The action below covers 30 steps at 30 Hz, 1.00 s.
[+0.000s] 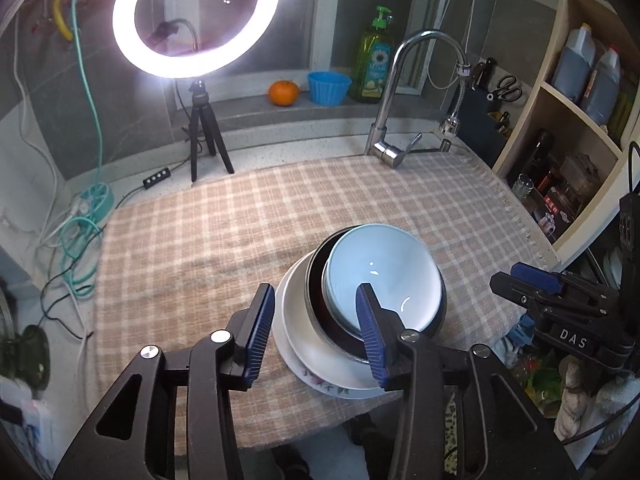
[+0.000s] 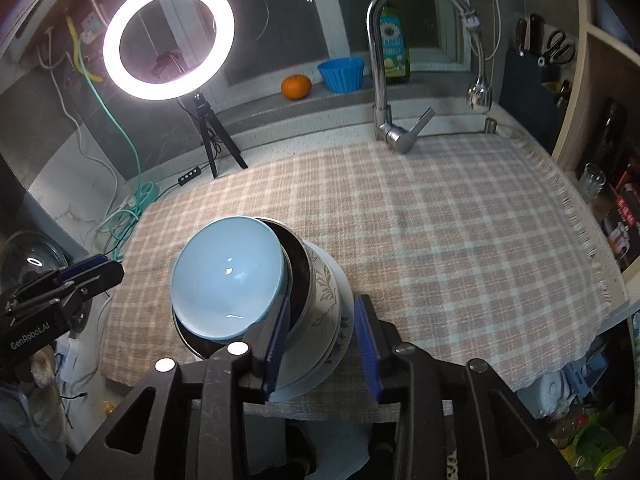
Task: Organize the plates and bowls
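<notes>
A stack of dishes stands near the front edge of the checked cloth [image 1: 192,240] [image 2: 460,240]. A light blue bowl [image 1: 384,272] [image 2: 228,276] lies tilted on top, inside a dark metal bowl [image 1: 316,276] [image 2: 298,276]. Under them are a white dish [image 1: 298,328] with a flower pattern [image 2: 325,292] and a floral plate [image 1: 332,390] [image 2: 342,344]. My left gripper [image 1: 316,296] hovers open over the stack's left side. My right gripper [image 2: 323,304] is open over the stack's right rim. Neither gripper's pads touch a dish. Each view also shows the other gripper beside the stack [image 1: 532,280] [image 2: 80,276].
A lit ring light on a tripod [image 1: 196,16] [image 2: 168,40] stands at the back left, with cables [image 1: 84,216] beside it. A tall faucet [image 1: 394,92] [image 2: 380,72] rises at the back. On the sill are an orange [image 1: 283,93], a blue cup [image 1: 328,87] and a soap bottle [image 1: 374,60]. Shelves [image 1: 560,120] line the right.
</notes>
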Each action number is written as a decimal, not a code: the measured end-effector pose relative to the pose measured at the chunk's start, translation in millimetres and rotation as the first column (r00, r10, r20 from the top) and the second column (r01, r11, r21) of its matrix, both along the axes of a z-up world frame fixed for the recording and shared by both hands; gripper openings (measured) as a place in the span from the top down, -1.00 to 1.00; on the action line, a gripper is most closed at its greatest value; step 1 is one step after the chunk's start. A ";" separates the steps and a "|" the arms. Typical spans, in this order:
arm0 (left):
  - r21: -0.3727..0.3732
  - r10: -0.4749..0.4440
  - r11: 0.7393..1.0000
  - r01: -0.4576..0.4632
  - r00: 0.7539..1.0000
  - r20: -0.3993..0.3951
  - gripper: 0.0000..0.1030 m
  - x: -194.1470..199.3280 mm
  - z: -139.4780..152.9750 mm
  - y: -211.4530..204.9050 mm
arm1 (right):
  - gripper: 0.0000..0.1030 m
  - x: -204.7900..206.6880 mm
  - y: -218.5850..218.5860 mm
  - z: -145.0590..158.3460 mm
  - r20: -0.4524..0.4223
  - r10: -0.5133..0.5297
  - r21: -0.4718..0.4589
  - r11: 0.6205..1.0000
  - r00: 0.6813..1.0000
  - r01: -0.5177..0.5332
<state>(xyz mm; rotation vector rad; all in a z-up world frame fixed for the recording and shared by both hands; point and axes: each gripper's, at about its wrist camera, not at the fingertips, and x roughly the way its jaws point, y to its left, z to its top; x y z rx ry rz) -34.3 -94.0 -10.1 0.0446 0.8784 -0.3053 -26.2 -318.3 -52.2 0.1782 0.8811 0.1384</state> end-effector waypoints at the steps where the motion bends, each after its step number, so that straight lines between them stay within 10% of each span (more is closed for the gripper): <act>1: -0.004 0.002 1.000 -0.002 1.000 0.005 0.11 -2.3 1.5 -0.1 | 0.20 -4.0 -0.7 1.3 0.014 -0.007 -0.003 1.000 1.000 0.007; 12: 0.029 0.005 1.000 -0.007 0.998 0.065 -0.36 -15.7 12.0 -6.2 | -0.19 -19.1 2.6 9.7 0.094 -0.021 -0.033 0.999 0.995 0.024; 30: 0.023 0.015 1.000 -0.017 0.997 0.074 -0.44 -18.3 13.3 -6.3 | -0.32 -19.9 2.9 9.0 0.096 -0.023 -0.039 0.999 0.995 0.027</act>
